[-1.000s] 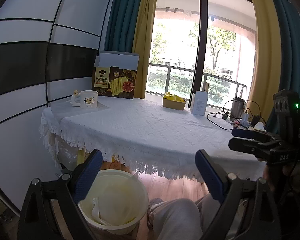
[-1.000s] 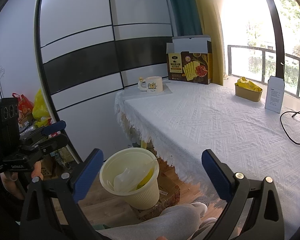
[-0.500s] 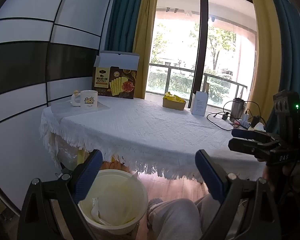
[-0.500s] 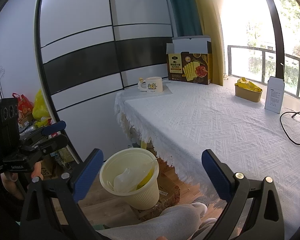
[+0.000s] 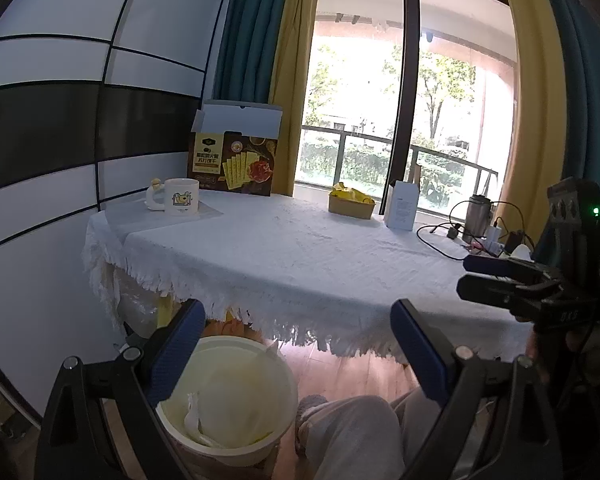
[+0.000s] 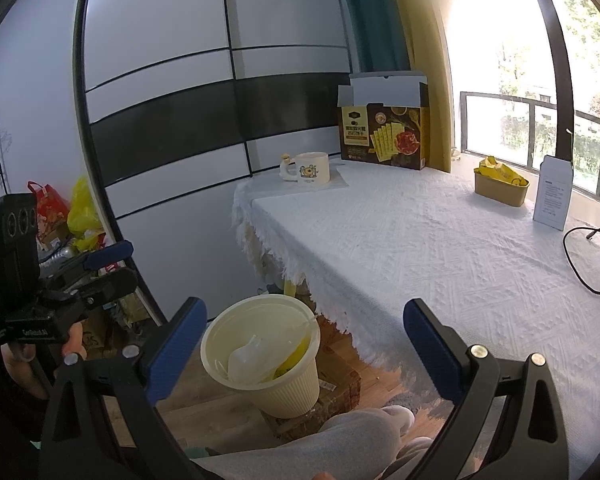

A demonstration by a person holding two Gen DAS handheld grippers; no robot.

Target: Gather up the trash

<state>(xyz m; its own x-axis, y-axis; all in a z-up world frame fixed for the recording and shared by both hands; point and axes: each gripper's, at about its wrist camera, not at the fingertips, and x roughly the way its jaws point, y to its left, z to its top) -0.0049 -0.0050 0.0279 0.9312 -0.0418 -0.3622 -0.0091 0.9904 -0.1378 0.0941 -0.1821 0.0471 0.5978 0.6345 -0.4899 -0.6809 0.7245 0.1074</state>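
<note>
A cream plastic trash bin (image 5: 236, 400) stands on the floor beside the table (image 5: 300, 248); it also shows in the right wrist view (image 6: 268, 364), with clear plastic and a yellow wrapper inside. My left gripper (image 5: 296, 344) is open and empty, held above the bin's edge. My right gripper (image 6: 304, 344) is open and empty, held over the bin and the table corner. The right gripper also shows in the left wrist view (image 5: 496, 276), and the left gripper shows in the right wrist view (image 6: 108, 268). No loose trash shows on the white tablecloth.
On the table stand a mug (image 5: 180, 198), an open cracker box (image 5: 236, 164), a small tray of yellow packets (image 5: 352, 202), a white card (image 5: 400, 206), cables (image 5: 440, 240) and a metal flask (image 5: 476, 216). The person's grey-trousered knee (image 5: 356, 432) is below. Bags (image 6: 68, 216) lie by the wall.
</note>
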